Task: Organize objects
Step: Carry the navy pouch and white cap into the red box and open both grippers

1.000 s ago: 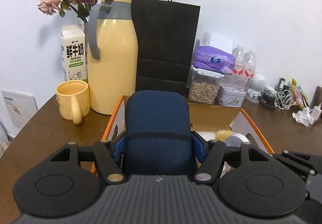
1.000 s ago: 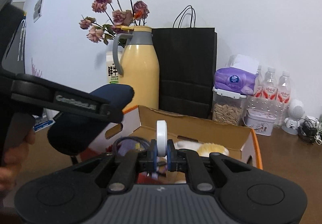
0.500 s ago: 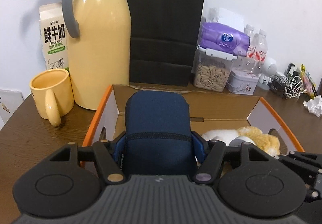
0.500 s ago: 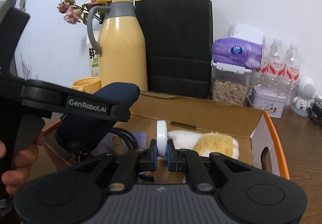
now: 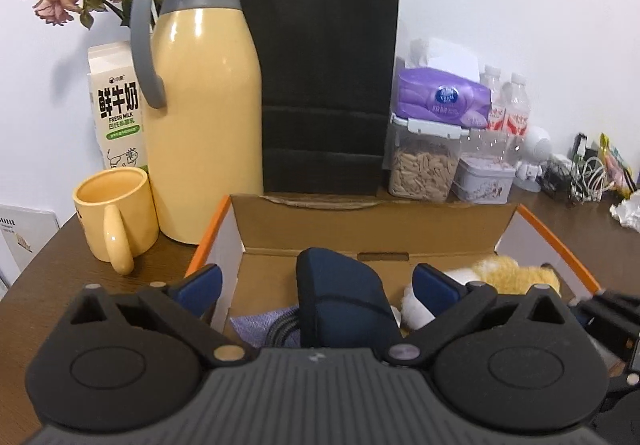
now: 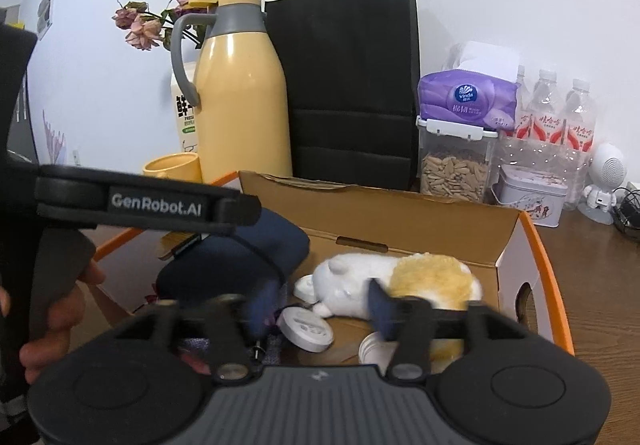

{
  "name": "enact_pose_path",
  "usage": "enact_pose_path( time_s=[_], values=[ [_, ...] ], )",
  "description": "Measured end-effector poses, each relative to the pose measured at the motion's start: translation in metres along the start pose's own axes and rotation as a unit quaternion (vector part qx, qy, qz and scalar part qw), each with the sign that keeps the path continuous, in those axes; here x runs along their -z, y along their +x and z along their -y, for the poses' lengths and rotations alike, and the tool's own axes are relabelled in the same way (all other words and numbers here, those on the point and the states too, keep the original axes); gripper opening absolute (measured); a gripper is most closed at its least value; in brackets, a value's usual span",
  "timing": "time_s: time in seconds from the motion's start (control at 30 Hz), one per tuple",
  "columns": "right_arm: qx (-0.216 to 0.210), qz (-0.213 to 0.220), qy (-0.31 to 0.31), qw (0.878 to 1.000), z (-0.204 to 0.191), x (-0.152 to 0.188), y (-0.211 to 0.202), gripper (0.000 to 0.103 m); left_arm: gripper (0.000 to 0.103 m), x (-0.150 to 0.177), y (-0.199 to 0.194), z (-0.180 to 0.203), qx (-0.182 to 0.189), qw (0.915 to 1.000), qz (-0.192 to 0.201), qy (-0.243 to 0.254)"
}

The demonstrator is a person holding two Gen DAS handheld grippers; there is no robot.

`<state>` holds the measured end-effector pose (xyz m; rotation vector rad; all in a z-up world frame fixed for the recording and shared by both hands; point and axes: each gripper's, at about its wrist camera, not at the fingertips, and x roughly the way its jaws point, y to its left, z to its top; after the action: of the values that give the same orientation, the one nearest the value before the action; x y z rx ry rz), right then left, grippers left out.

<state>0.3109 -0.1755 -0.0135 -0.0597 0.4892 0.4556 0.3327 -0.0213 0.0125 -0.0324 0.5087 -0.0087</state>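
The left gripper (image 5: pixel 316 289) is opening, pads clear of the navy pouch (image 5: pixel 340 297) lying in the box (image 5: pixel 372 221). The right gripper (image 6: pixel 320 305) is opening too; the white tape roll (image 6: pixel 306 329) lies below, beside a plush toy (image 6: pixel 400 277).

Glossy plastic jug (image 5: pixel 204 117), cardboard box (image 5: pixel 372 223)

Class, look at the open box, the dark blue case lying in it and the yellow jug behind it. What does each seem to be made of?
Box: corrugated cardboard, matte brown inside with torn, fibrous flap edges. Dark blue case: probably woven fabric or neoprene, matte with a stitched seam. Yellow jug: likely plastic or painted metal, glossy with bright highlights.
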Motion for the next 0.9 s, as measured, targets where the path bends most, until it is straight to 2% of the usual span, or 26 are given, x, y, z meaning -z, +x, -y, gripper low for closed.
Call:
enact_pose_path(
  time_s=[0.07, 0.23, 0.3, 0.57, 0.9],
  values=[
    [0.004, 0.002, 0.0, 1.0, -0.001, 0.0, 0.0, 0.089, 0.103, 0.001, 0.001, 0.001, -0.001, 1.0, -0.003, 0.003],
    [0.013, 0.002, 0.009, 1.0, 0.003, -0.001, 0.001, 0.096, 0.103, 0.001, -0.001, -0.002, -0.003, 1.0, 0.0, -0.001],
    [0.017, -0.001, 0.012, 1.0, 0.003, 0.0, 0.002, 0.102, 0.103, 0.001, -0.002, -0.003, -0.004, 1.0, 0.001, -0.001],
    [0.022, -0.001, 0.011, 1.0, 0.003, -0.001, 0.002, 0.103, 0.103, 0.001, -0.009, -0.004, -0.006, 0.9999, 0.009, -0.001],
    [0.024, 0.01, -0.003, 1.0, -0.006, -0.004, -0.01, 0.103, 0.103, 0.001, -0.037, -0.004, -0.004, 0.9991, 0.042, -0.003]
  ],
)
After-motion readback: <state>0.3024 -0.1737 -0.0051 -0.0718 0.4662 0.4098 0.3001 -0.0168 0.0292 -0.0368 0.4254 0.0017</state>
